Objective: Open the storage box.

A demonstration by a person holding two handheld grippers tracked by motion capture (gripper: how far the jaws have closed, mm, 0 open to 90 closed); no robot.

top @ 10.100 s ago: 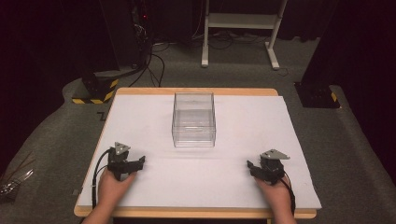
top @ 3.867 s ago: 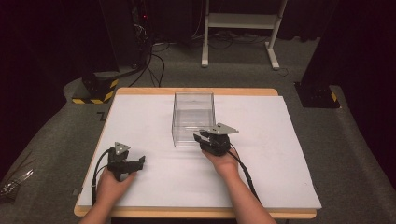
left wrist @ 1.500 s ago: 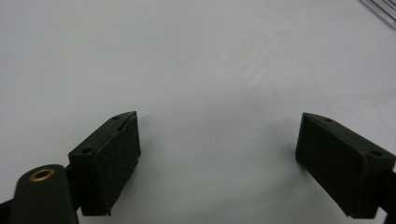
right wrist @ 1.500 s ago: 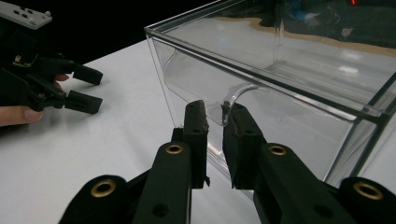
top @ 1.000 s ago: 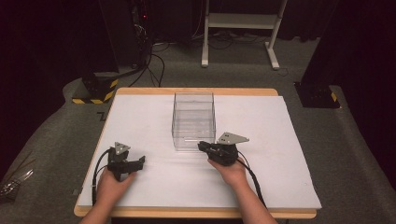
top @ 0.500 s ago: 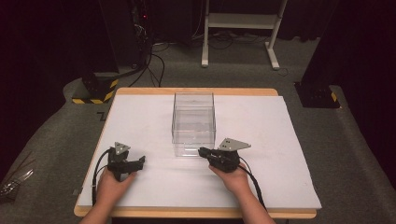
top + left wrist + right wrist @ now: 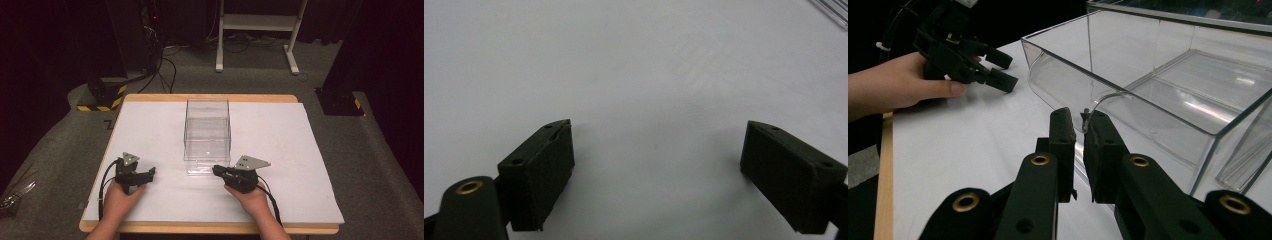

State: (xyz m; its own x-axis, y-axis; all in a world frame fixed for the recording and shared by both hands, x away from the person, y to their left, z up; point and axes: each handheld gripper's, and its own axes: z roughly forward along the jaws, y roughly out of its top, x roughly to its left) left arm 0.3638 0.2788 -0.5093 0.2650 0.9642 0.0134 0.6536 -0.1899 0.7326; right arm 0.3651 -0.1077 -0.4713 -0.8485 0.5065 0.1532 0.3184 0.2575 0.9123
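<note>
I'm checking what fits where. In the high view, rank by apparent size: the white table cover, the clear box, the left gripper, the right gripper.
1. white table cover
2. clear box
3. left gripper and right gripper: look alike, no ranking.

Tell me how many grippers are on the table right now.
2. The left gripper rests open on the white sheet near the front left; the right gripper sits at the front of the clear drawer box, fingers closed on its pulled-out drawer lip.
</note>
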